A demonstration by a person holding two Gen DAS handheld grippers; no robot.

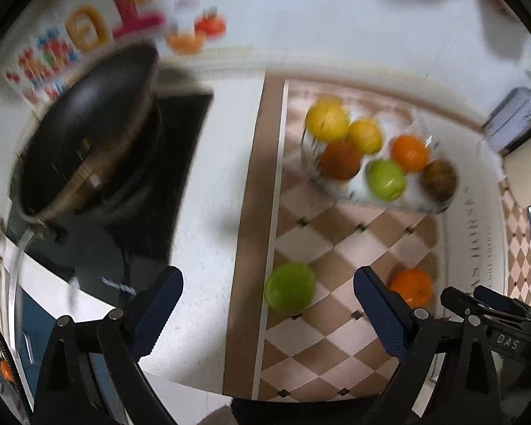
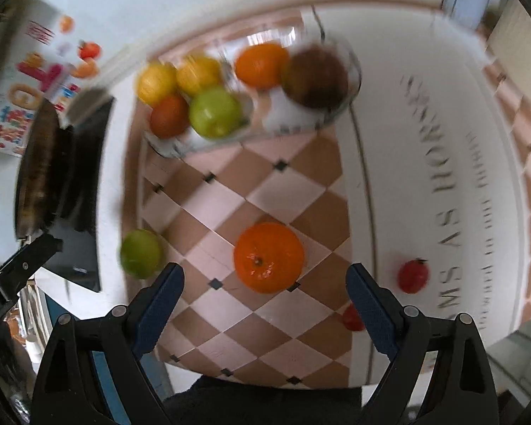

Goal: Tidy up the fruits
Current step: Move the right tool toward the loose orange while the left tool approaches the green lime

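A glass bowl (image 1: pixel 428 207) (image 2: pixel 352 85) at the far side of the checkered mat holds several fruits: two lemons, an orange, a green apple and dark ones. A loose green apple (image 1: pixel 289 292) (image 2: pixel 140 253) lies at the mat's left edge. A loose orange (image 2: pixel 269 256) (image 1: pixel 412 285) lies on the mat. Two small red fruits (image 2: pixel 412 276) (image 2: pixel 351 317) lie to the right. My left gripper (image 1: pixel 267 310) is open and empty above the green apple. My right gripper (image 2: pixel 265 304) is open and empty, just short of the orange.
A black pan (image 1: pixel 88 141) (image 2: pixel 39 170) sits on a dark cooktop (image 1: pixel 180 163) at the left. A colourful poster (image 1: pixel 88 28) hangs on the wall behind. The mat's white border with lettering (image 2: pixel 442 191) runs along the right.
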